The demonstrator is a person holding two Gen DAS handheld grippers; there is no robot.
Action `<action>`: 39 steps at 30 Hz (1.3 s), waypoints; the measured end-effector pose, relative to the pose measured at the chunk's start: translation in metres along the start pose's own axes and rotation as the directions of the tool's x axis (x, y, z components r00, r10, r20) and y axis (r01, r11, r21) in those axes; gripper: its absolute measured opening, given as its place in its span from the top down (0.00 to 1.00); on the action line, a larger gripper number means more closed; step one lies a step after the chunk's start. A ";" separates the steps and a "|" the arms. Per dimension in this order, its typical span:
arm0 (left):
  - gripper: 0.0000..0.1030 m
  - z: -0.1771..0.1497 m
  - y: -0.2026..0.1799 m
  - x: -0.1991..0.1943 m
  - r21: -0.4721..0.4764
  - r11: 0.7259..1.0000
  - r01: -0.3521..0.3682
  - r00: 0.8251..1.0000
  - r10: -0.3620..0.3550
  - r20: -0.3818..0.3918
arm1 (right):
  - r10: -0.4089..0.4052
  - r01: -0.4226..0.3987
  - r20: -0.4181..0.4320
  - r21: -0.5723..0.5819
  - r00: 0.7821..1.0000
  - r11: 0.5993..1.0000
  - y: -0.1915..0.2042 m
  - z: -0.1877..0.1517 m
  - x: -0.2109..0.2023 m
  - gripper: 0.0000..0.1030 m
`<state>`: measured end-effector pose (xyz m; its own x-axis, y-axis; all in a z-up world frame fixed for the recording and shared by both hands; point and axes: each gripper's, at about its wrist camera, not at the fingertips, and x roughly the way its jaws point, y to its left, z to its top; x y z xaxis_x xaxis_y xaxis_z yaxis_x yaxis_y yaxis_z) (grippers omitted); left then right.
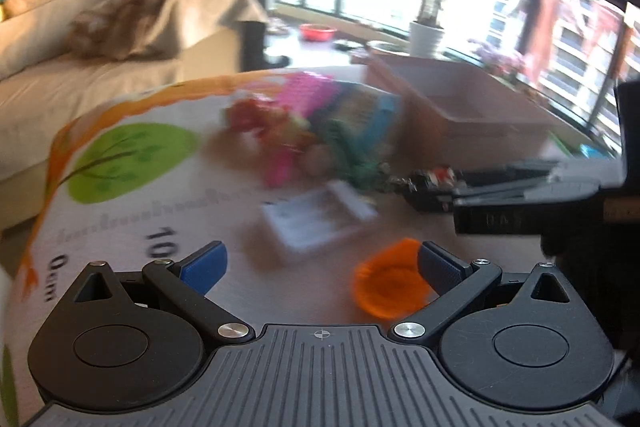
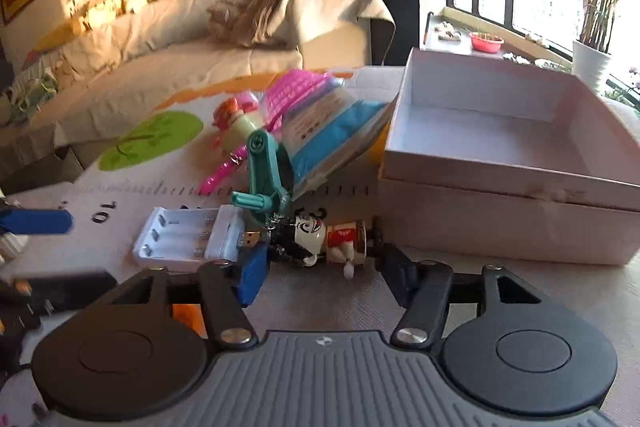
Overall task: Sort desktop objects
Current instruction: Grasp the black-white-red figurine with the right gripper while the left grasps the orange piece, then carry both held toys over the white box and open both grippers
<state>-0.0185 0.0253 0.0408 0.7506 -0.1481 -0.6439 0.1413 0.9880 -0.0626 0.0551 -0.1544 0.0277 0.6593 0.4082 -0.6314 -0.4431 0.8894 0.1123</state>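
The right gripper [image 2: 320,263] is held low over the table, its jaws wide apart. A little toy man [image 2: 320,237] is seen lying between them. A white battery holder [image 2: 188,237] lies just to the left. A big white box [image 2: 508,155] stands to the right. A teal crank toy [image 2: 266,179] is seen farther back.
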 end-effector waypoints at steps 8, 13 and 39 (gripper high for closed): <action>0.31 -0.007 -0.043 0.023 0.103 0.995 0.005 0.999 0.000 -0.052 | -0.100 0.101 0.016 -0.045 0.995 0.994 -0.026 -0.028 -0.064 0.41; 0.41 -0.004 -0.045 0.030 0.097 0.995 -0.024 0.997 0.030 -0.067 | -0.138 0.139 0.025 -0.026 0.990 0.990 -0.048 -0.044 -0.092 0.41; 0.06 0.106 -0.039 0.046 0.087 0.996 0.026 0.977 -0.044 0.209 | -0.300 0.278 0.205 0.131 0.932 0.952 -0.160 0.064 -0.054 0.23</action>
<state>0.0789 -0.0251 0.0939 0.8622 -0.1970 -0.4667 0.2162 0.9763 -0.0125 0.1291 -0.3058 0.0928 0.8718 0.1557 -0.4645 -0.1590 0.9868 0.0323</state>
